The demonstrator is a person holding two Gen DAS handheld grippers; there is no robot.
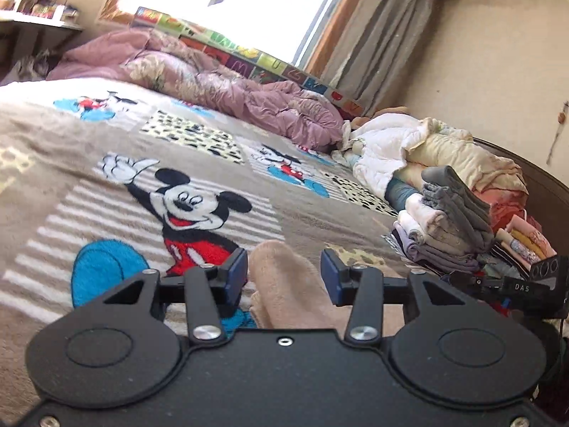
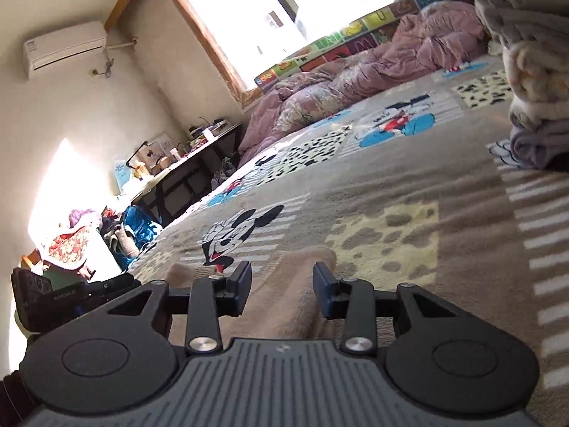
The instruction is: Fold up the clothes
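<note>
Both tongs stand released: the left tongs (image 1: 283,277) and the right tongs (image 2: 282,286) each have a fold of the beige fleece garment (image 1: 281,284) lying between parted pads, unpinched. The garment rests on the cartoon-mouse blanket (image 1: 124,142) covering the bed. To finish the fold well, draw both clear level, without snagging fleece, then carry it toward the folded stack (image 1: 448,220) nearby.
</note>
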